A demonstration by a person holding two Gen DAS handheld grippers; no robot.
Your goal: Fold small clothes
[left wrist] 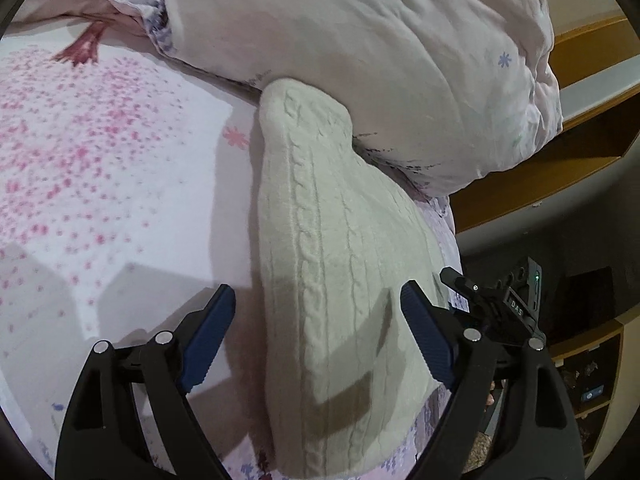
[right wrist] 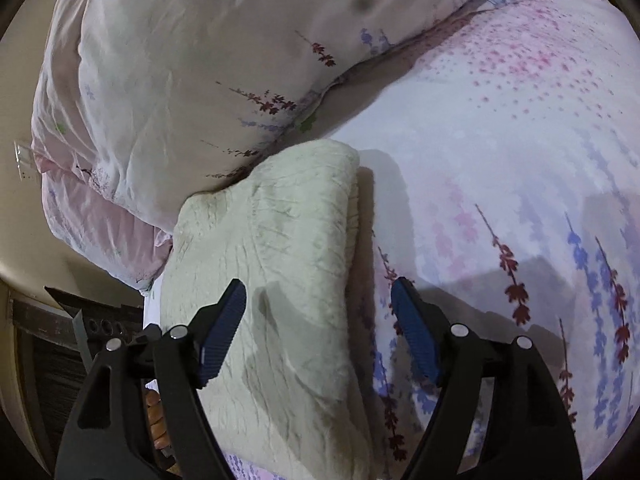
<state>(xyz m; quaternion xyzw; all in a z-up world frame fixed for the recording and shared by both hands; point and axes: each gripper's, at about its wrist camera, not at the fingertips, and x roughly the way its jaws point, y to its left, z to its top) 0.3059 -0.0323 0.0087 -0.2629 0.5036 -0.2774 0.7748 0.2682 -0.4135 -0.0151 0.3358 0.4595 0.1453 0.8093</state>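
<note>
We are hovering the left gripper (left wrist: 318,316) and right gripper (right wrist: 318,310), both spread wide and empty, over the cream cable-knit garment (left wrist: 332,264) lying mid-frame against the quilt (left wrist: 380,60), risking pinching the floral bedsheet (left wrist: 100,160) underneath.

The cream knit garment (left wrist: 336,264) runs off the bottom edge in both wrist views, its far end tucked under the floral duvet (left wrist: 380,52). Items on the dim wooden shelves (left wrist: 592,384) are too small to identify.
</note>
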